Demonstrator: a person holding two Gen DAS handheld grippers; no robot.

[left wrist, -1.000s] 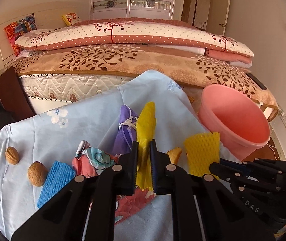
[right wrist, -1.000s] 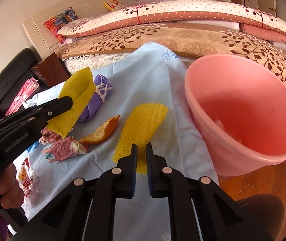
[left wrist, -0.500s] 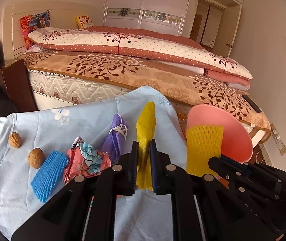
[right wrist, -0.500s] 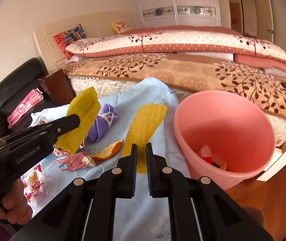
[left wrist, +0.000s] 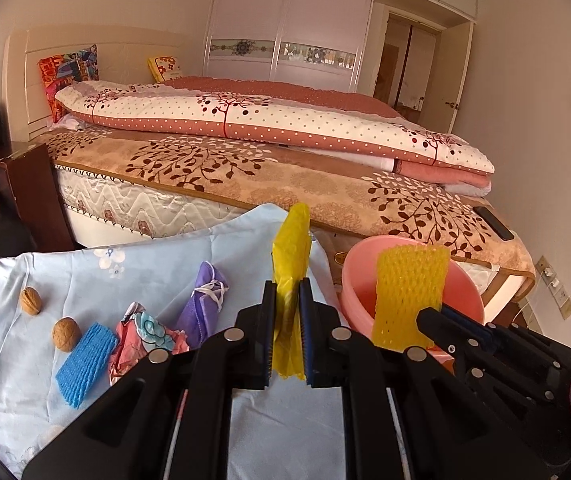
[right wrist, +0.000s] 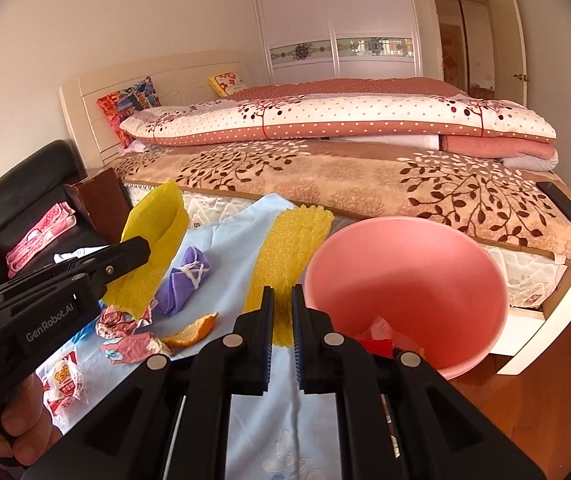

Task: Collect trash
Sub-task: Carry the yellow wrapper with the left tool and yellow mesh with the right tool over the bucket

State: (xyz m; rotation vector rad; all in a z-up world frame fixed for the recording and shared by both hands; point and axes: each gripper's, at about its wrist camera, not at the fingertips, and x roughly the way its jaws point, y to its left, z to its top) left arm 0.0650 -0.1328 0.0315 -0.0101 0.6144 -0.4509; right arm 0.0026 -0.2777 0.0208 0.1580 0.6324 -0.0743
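— Changed since a second ago?
— Both raised: left gripper (left wrist: 287, 300) still pinching yellow wrapper (left wrist: 290, 264); right gripper (right wrist: 282, 312) still clamping yellow foam net (right wrist: 285, 256), now lifted off blue cloth (left wrist: 85, 276), beside pink bucket (right wrist: 405, 280).
— Any writing?
— "GenRobot.AI" on the left gripper.

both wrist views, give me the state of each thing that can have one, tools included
left tool: shut on the yellow bag
yellow bag: held off the cloth
right tool: shut on the yellow foam net
yellow foam net: held up beside the bin
pink bin: upright, open, some trash at the bottom
purple bundle: tied with white string, lying on the cloth
orange peel: lying on the cloth
wardrobe doors: shut
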